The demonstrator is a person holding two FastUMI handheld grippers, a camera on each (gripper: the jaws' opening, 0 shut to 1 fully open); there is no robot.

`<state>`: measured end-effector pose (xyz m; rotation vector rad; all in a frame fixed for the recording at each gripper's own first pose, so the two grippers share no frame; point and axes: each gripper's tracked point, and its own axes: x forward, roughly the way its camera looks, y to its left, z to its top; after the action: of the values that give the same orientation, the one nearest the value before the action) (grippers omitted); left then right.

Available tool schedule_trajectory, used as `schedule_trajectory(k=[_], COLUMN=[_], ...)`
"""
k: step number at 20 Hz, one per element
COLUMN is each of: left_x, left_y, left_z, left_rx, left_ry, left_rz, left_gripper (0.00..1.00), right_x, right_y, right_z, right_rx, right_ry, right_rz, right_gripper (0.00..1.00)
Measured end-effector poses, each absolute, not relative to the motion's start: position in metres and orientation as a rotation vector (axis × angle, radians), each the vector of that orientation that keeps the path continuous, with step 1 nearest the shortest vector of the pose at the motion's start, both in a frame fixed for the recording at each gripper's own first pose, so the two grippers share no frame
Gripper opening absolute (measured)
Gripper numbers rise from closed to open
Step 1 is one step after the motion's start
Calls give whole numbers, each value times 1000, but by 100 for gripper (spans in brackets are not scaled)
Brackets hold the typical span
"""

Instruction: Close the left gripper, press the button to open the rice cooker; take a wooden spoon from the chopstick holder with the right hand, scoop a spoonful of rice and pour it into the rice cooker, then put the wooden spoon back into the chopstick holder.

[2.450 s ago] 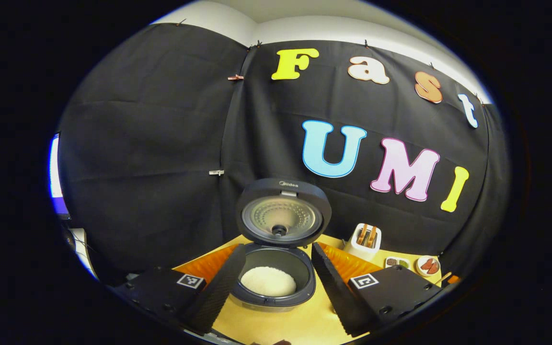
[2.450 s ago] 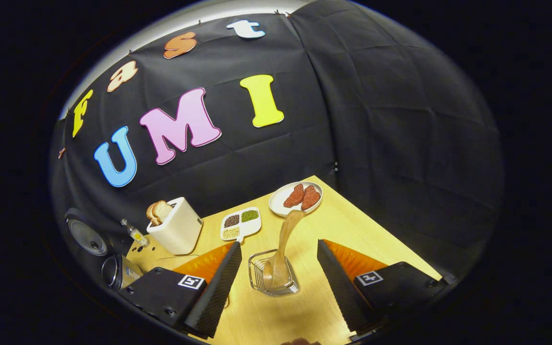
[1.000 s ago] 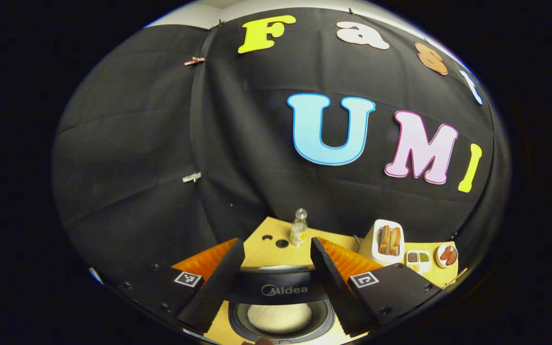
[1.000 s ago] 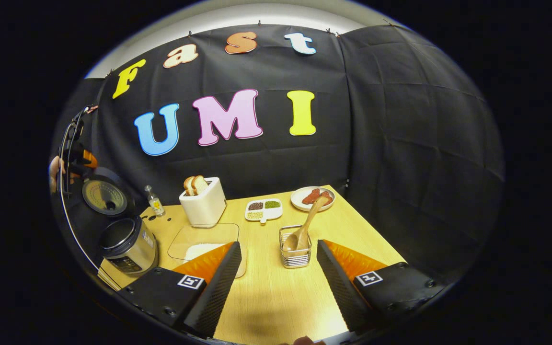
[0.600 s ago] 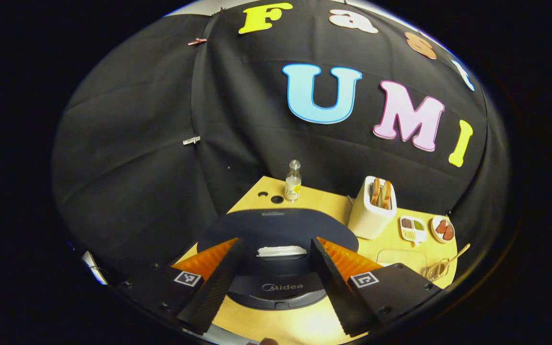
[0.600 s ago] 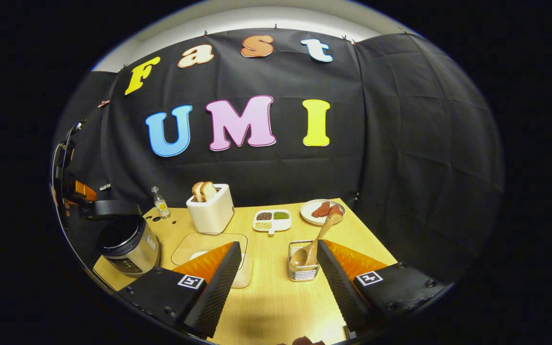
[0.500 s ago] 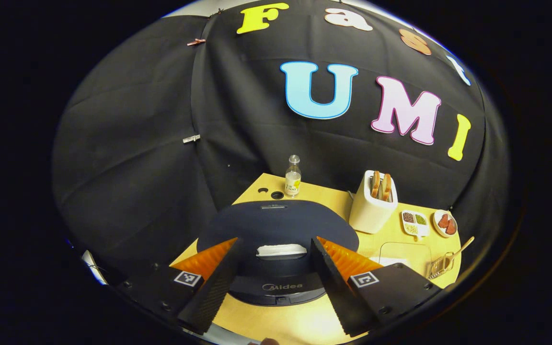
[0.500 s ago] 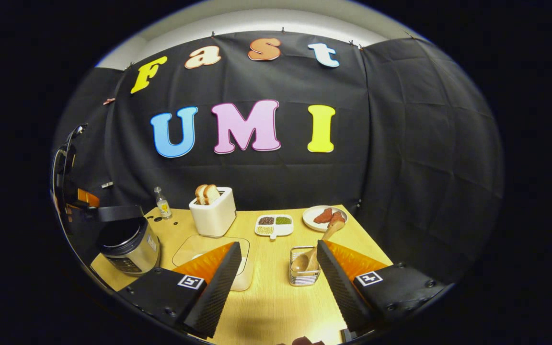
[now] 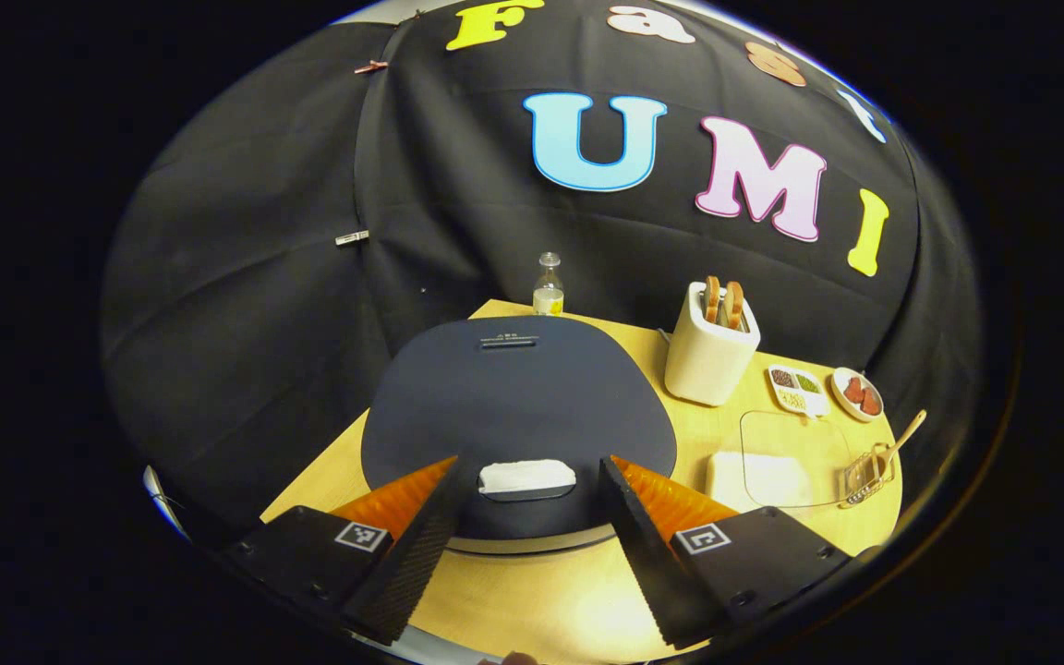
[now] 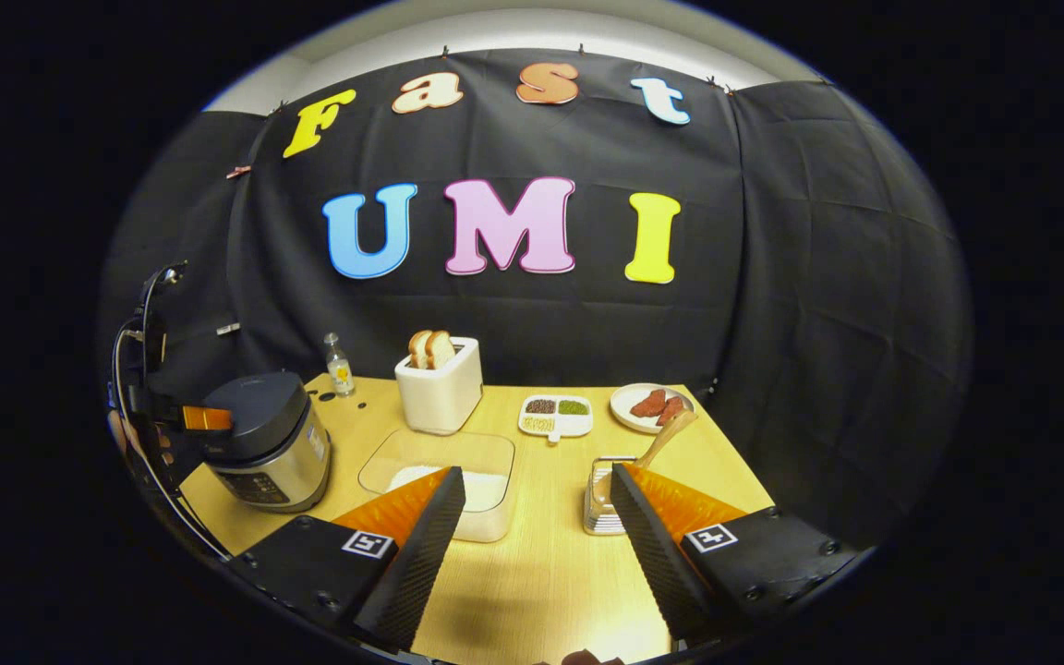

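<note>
Rice cooker [image 10: 269,443] lid down on wooden table [image 10: 532,563]; both claws apart, empty.

You've got a dark navy lid on the rice cooker [image 9: 518,406], silver body in the right gripper view, white button [image 9: 526,476]. Table [image 10: 541,573] is light wood grain. Toaster [image 10: 440,383] cream, toast brown. Wooden spoon [image 10: 661,439] tan, chopstick holder [image 10: 601,503] chrome wire. Clear container [image 10: 444,480], white rice. Divided dish [image 10: 555,416] white: brown, green, yellow
</note>
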<state>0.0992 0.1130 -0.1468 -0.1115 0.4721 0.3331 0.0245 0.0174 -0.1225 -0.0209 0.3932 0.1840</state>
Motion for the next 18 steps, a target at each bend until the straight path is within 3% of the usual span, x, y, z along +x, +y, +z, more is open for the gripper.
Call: schedule_trajectory(k=[13,18], left_x=[102,80], left_y=[109,104], left_z=[-151,-93], left_rx=[-80,-147], left_ry=[397,251], left_rz=[268,214], left_gripper=[98,96], right_x=[-1,20], right_y=[48,51], right_z=[-126,-78], right_rx=[-86,-78], right_ry=[419,311], right_rz=[193,159], right_gripper=[99,99])
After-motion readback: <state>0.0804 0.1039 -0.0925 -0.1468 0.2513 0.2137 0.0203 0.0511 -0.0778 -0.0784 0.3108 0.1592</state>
